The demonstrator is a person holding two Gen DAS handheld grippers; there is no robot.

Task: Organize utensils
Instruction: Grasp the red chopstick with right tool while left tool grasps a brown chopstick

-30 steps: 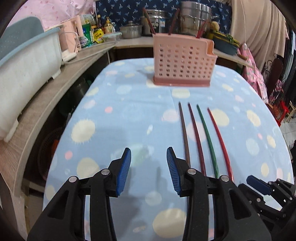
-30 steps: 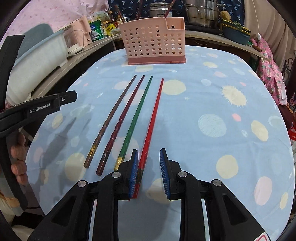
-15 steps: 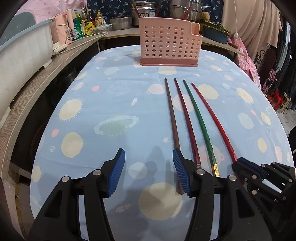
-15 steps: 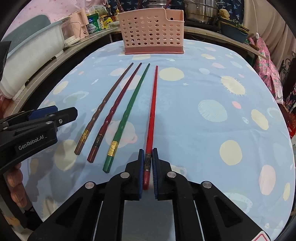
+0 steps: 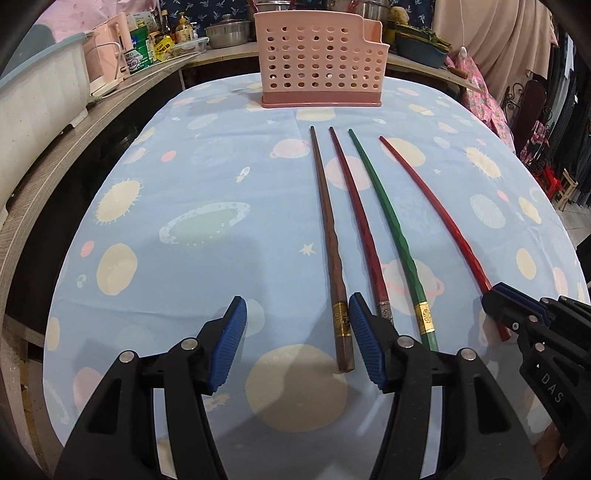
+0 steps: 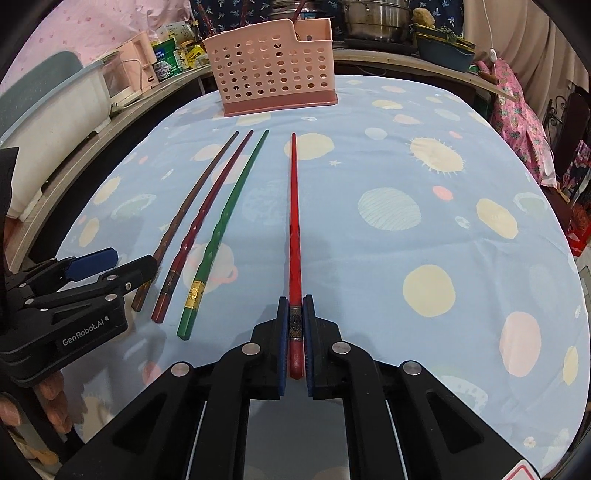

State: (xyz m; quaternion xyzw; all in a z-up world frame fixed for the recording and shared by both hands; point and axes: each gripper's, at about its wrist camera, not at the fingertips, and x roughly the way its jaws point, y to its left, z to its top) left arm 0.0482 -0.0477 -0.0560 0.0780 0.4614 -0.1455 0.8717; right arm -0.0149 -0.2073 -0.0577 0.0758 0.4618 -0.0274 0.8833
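Four chopsticks lie side by side on the blue space-print tablecloth [image 5: 184, 184]: brown [image 5: 328, 236], dark red [image 5: 360, 221], green [image 5: 391, 225] and red [image 5: 436, 206]. A pink perforated utensil basket [image 5: 317, 62] stands at the table's far end. My left gripper [image 5: 297, 314] hangs low over the cloth with its jaws opening. The brown chopstick's thick end lies between them, close to the right finger, and the pads do not press it. My right gripper [image 6: 295, 306] is shut on the thick end of the red chopstick [image 6: 294, 221], which points straight at the basket [image 6: 273, 66].
A wooden counter along the left carries a white-and-teal tub [image 5: 33, 99], a pink appliance [image 5: 110, 62] and bottles. Steel pots [image 6: 373, 18] and a teal dish stand behind the basket. Pink cloth and chairs crowd the right edge. Fingers of a hand [image 6: 51, 406] show under the left gripper.
The right gripper closed on the red chopstick, whose near end swung away from the green one. The left gripper sank toward the thick ends and widened, bringing the brown chopstick between its fingers.
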